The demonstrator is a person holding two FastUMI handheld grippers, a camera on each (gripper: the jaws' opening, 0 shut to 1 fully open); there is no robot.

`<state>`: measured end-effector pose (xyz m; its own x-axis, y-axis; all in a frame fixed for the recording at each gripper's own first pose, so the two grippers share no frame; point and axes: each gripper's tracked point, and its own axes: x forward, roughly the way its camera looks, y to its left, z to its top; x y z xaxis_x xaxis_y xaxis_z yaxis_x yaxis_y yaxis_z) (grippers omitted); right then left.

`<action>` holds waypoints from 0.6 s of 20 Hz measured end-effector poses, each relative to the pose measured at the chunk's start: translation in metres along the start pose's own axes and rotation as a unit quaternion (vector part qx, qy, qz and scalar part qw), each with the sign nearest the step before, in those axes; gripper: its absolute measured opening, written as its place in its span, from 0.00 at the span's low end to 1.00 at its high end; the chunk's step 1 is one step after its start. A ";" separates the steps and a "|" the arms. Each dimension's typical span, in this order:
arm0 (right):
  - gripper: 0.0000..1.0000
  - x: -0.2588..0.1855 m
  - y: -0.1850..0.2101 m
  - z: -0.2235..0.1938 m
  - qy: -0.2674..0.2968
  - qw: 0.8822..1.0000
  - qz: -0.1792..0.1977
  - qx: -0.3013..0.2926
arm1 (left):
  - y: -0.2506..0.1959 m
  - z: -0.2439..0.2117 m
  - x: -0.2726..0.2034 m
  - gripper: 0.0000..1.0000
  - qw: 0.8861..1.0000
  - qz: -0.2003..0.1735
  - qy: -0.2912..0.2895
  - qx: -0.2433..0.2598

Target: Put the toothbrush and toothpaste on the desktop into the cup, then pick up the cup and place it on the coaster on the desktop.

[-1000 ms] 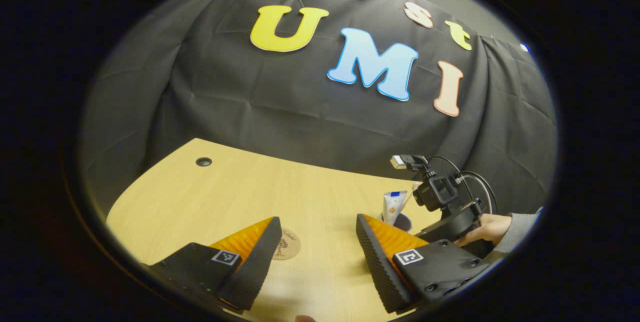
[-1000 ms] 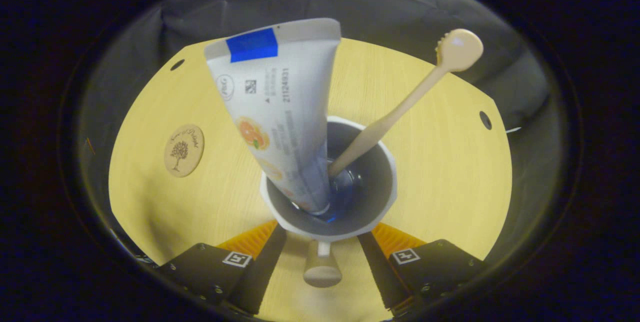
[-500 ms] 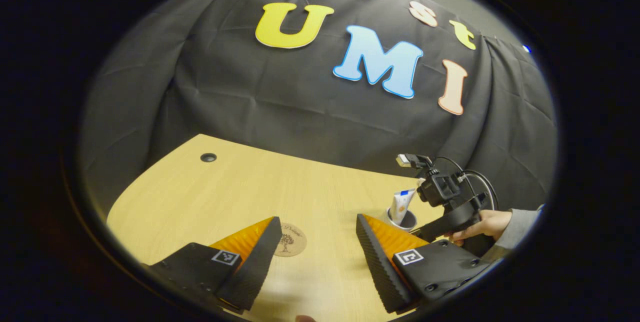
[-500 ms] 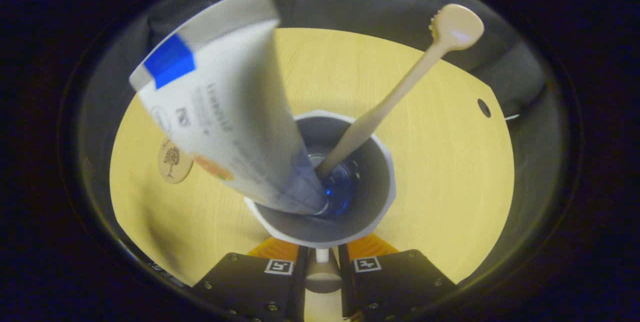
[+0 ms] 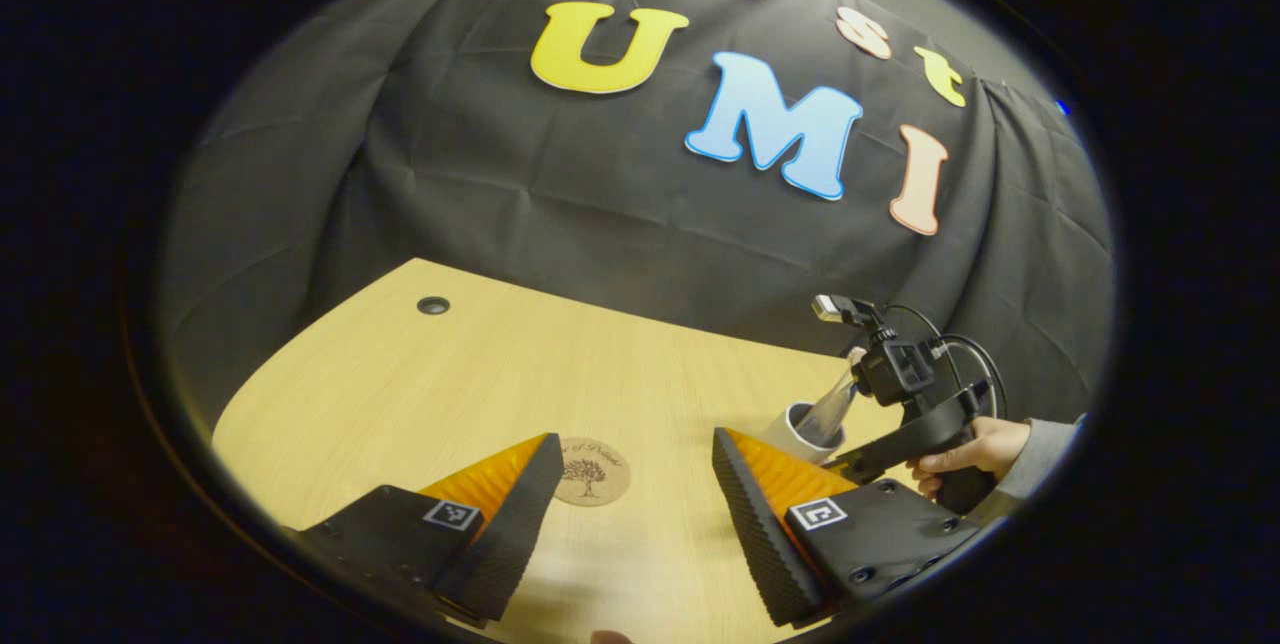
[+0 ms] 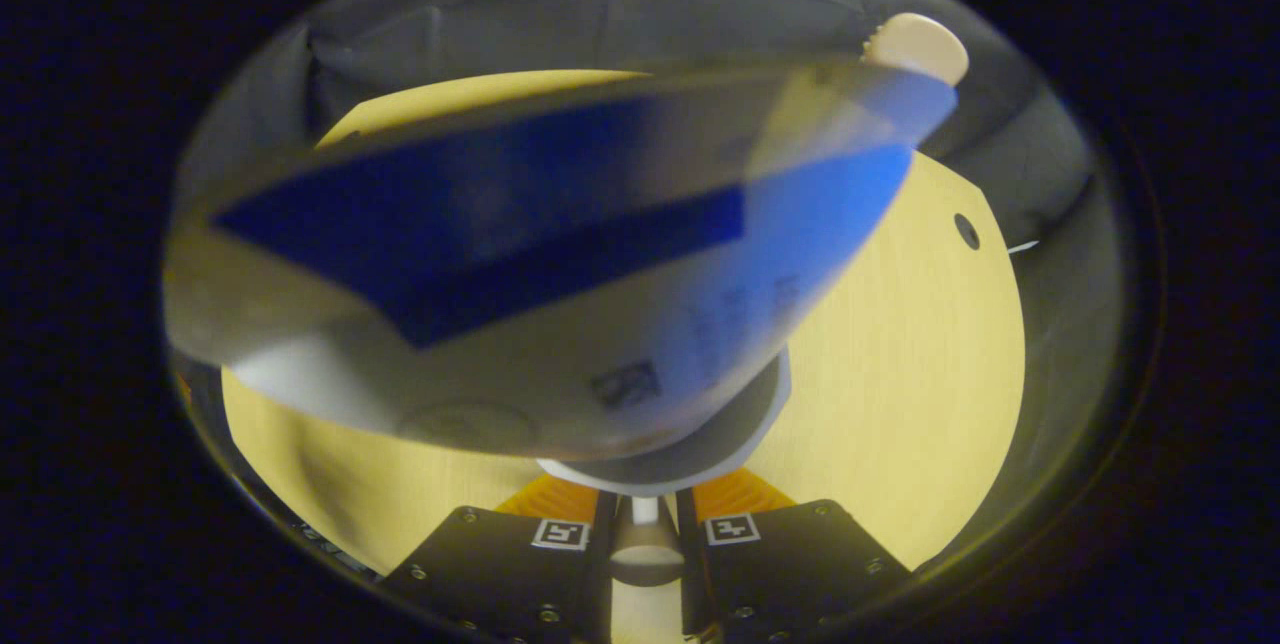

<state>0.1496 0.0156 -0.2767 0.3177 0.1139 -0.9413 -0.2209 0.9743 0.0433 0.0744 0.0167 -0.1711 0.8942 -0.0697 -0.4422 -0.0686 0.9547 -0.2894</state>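
Item one, my left gripper [image 5: 628, 509]: fingers spread wide, nothing between them, hovering low over the wooden desktop [image 5: 480, 374]. Item two, the round coaster [image 5: 592, 471] with a tree print: I see it flat on the desktop, between and just beyond my left fingertips, bare. Item three, the white cup [image 5: 797, 431]: to the right of the coaster and apart from it, tilted, with the toothpaste tube [image 5: 830, 409] sticking out of its mouth. Item four, my right gripper [image 6: 645, 514]: fingers pressed together on the cup handle [image 6: 646, 554], the cup rim [image 6: 700, 459] just above them. Here the toothpaste tube [image 6: 560, 264] leans toward my lens, large and blurred; the toothbrush [image 6: 915, 36] shows its end past it. A hand [image 5: 968, 449] grips the right gripper's handle at the far right of the left gripper view.
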 end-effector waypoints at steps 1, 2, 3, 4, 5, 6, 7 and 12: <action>0.27 -0.002 0.004 0.001 -0.001 1.000 0.001 -0.002 | 0.003 0.000 -0.002 0.96 1.000 0.002 0.000 -0.003; 0.27 -0.003 0.008 0.002 -0.002 1.000 0.002 -0.005 | 0.007 -0.001 -0.004 0.96 1.000 0.003 0.001 -0.005; 0.27 -0.005 0.013 0.004 -0.003 1.000 0.004 -0.008 | 0.011 -0.002 -0.007 0.96 1.000 0.006 0.002 -0.005; 0.27 -0.006 0.019 0.006 -0.005 1.000 0.007 -0.011 | 0.015 -0.002 -0.010 0.96 1.000 0.008 0.002 -0.006; 0.27 -0.004 0.024 0.004 -0.006 1.000 0.010 -0.016 | 0.021 -0.003 -0.013 0.96 1.000 0.012 0.003 -0.007; 0.27 -0.006 0.032 0.007 -0.007 1.000 0.012 -0.020 | 0.026 -0.004 -0.016 0.96 1.000 0.014 0.003 -0.009; 0.27 -0.005 0.041 0.009 -0.008 1.000 0.016 -0.024 | 0.032 -0.004 -0.020 0.97 1.000 0.017 0.004 -0.012; 0.27 -0.011 0.091 0.023 -0.006 0.998 0.034 -0.051 | 0.059 -0.001 -0.036 0.96 0.999 0.028 0.001 -0.016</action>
<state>0.1472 0.1073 -0.2549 0.3099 0.1825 -0.9331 -0.3353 0.9393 0.0723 0.0373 0.0752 -0.1727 0.8881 -0.0171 -0.4593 -0.1329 0.9471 -0.2920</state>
